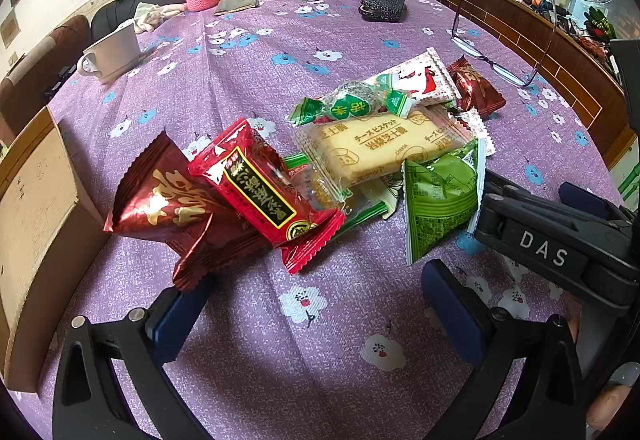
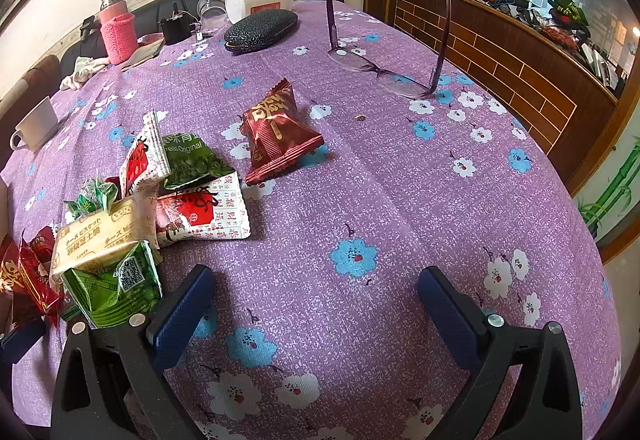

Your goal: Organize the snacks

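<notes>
The round desk under a purple floral cloth [image 1: 248, 320] carries every item observed. At its left edge stands a tan cardboard box [image 1: 36, 232], presumably the receptacle; its interior is not visible, so its contents cannot be confirmed.

The heap of wrapped snacks [image 1: 320, 159] lies on the cloth just to the right of the box, loose and overlapping. Largest down: a cream cheese-biscuit pack in clear film [image 1: 384, 147] at the centre of the heap; a green foil pouch [image 1: 440, 199] leaning on its near right side; a dark red foil pouch with gold lettering [image 1: 164, 199] at the end of the heap nearest the box; a bright red packet with a black label [image 1: 264, 195] resting against it; a white and red printed sachet [image 1: 424, 77] behind; a small green twist-wrapped sweet [image 1: 352, 103] on top.

A second dark red foil pouch [image 2: 276, 135] sits alone, apart from the heap on the side away from the box.

The left claw [image 1: 316, 300] is released, jaws wide, gripping nothing, just short of the heap. The right claw [image 2: 316, 300] is likewise spread over bare cloth, empty, with the heap beside its left finger.

Assessment: sorting appears barely begun. Nothing is grouped or seen boxed; all packets remain to be handled.
</notes>
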Motion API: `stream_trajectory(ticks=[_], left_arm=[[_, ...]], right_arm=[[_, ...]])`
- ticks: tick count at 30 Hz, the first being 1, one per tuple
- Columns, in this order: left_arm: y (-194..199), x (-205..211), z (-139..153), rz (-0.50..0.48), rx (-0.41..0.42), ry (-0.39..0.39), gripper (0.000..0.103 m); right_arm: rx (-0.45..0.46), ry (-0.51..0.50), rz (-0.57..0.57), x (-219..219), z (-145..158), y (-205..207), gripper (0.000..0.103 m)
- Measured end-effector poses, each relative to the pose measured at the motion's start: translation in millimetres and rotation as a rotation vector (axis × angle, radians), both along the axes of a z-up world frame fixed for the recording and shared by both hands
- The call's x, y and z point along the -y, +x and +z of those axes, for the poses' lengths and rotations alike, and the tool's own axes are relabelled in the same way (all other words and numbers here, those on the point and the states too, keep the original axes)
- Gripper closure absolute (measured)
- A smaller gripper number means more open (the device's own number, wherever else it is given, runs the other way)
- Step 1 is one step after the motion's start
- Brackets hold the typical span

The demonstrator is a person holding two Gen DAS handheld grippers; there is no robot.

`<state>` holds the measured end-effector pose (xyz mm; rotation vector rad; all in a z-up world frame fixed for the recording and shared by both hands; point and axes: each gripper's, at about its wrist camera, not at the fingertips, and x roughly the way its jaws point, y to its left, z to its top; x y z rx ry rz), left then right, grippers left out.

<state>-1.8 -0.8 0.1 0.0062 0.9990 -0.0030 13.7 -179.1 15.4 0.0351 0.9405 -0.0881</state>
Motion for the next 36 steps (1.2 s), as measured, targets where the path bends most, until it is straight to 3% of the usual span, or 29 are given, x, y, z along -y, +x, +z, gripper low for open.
stream_trajectory(ticks=[18, 29, 31, 33, 36], left_arm=[[0, 0, 0, 0.000, 0.000, 0.000, 0.000], [0, 0, 0, -0.002, -0.001, 0.001, 0.000], [-2, -3, 1, -0.039, -0.017, -0.004, 0.000], [-10, -10, 4, -0.070, -0.049, -0.022, 0.000], [-24, -25, 11, -0.099, -0.033, -0.086, 0.000]], right_arm=[[-0.002, 0.018, 0.025, 1, 0, 1, 0.001], [0.097, 0.223, 0.103, 8, 15, -13, 0.001], [0.128, 0.256, 0.118, 9, 19, -17, 0.001], [0.172, 0.298, 0.132, 10, 24, -22, 0.001], [0.190, 0.351, 0.145, 13, 27, -24, 0.001]])
